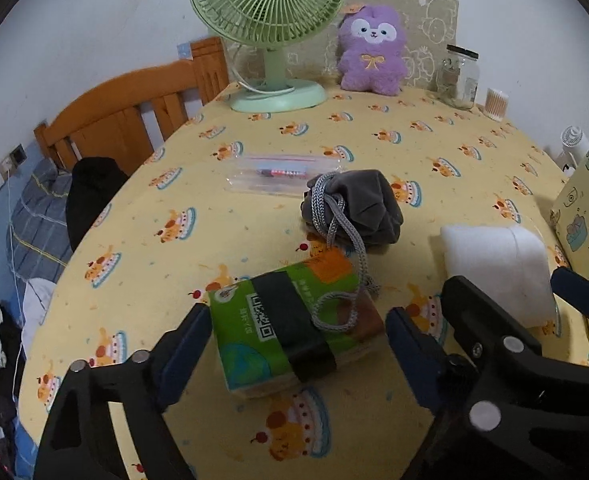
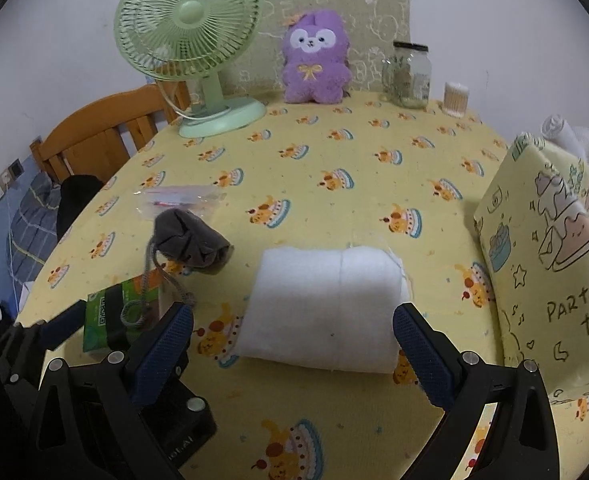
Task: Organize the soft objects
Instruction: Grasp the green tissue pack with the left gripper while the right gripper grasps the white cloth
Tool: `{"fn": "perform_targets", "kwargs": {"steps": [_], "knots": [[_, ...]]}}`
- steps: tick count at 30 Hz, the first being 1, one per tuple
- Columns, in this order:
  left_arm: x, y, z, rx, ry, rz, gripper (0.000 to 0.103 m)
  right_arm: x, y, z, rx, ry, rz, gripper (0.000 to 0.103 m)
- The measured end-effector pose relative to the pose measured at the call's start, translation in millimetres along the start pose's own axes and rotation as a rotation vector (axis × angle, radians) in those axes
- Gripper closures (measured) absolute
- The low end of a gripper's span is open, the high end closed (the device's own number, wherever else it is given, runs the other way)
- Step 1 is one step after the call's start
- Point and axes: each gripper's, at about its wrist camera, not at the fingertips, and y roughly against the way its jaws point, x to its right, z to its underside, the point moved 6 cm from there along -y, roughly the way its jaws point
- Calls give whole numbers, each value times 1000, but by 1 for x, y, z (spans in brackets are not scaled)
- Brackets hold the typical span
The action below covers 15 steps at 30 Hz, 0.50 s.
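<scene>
Left wrist view shows the left gripper (image 1: 296, 340) with its fingers spread wide on either side of a green tissue pack (image 1: 290, 328), which lies on the desk (image 1: 174, 240) under a yellow cake-print cloth. Neither finger touches the pack as far as can be seen. A gray drawstring pouch (image 1: 354, 208) sits just beyond the pack, and its cord (image 1: 342, 248) trails across the pack's top. Farther back lies a clear zip bag (image 1: 282, 172).

Right wrist view shows the right gripper (image 2: 292, 340) with its fingers also open, flanking the near end of a folded white cotton pad (image 2: 326, 308) without clamping it. To the pad's left are the pouch (image 2: 190, 240) and the tissue pack (image 2: 122, 316); to its right stands a yellow gift box (image 2: 546, 264) printed with "PARTY".

Along the far edge of the desk, from left to right, stand a green desk fan (image 2: 194, 48), a purple plush toy (image 2: 314, 60), a glass jar (image 2: 408, 76) and a tub of cotton swabs (image 2: 455, 98). A wooden bed headboard (image 1: 126, 108) shows at far left.
</scene>
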Motion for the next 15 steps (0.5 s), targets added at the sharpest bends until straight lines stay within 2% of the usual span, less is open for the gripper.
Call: {"fn": "perform_targets", "kwargs": {"steps": [1,4,9,15], "knots": [[0,-2,0,-4,1,3,22,1,-2,0,-4,-4,3,2],[4,-1,-1,4,-14,7,23,4,-5,1,-11,-8,8,2],[19,0,0,8,-65,54,24,10,-15,0,-31,-5,29,2],[26,-2,-1,12,-81,60,24,18,-26,0,-82,-47,22,2]]}}
